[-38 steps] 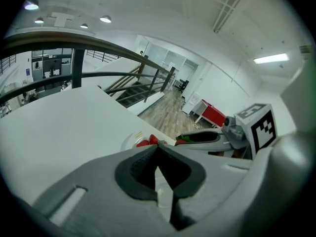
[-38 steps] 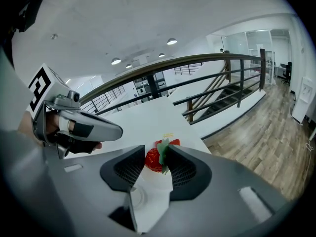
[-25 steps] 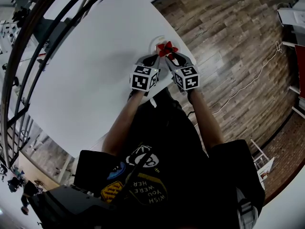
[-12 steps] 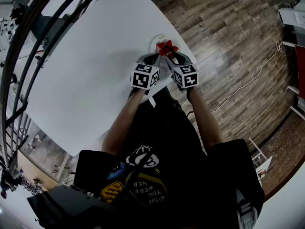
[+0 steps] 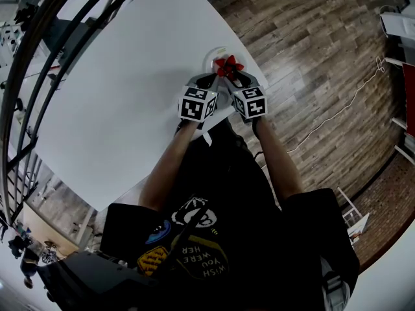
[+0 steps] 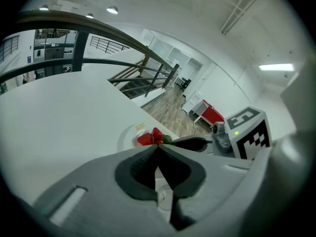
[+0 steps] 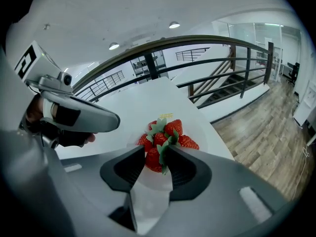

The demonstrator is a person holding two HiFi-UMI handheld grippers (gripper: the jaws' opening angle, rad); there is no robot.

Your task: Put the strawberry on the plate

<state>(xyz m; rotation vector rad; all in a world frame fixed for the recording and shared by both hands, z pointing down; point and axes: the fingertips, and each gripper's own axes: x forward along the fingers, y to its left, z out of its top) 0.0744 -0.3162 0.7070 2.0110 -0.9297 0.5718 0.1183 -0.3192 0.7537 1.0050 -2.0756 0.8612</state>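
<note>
A white plate lies near the table's right edge, with several red strawberries piled on it. My right gripper is shut on one more strawberry, held at the plate's near rim right beside the pile. My left gripper is shut with nothing in it; its tips sit just short of the plate and the strawberries. In the head view both grippers, the left gripper and the right gripper, meet at the plate and the strawberries.
The white table stretches away to the left and far side; the plate is close to its right edge, past which the wooden floor lies. A dark railing runs beyond the table.
The right gripper has edged slightly forward toward the plate with its strawberry. The left gripper has hardly moved.
</note>
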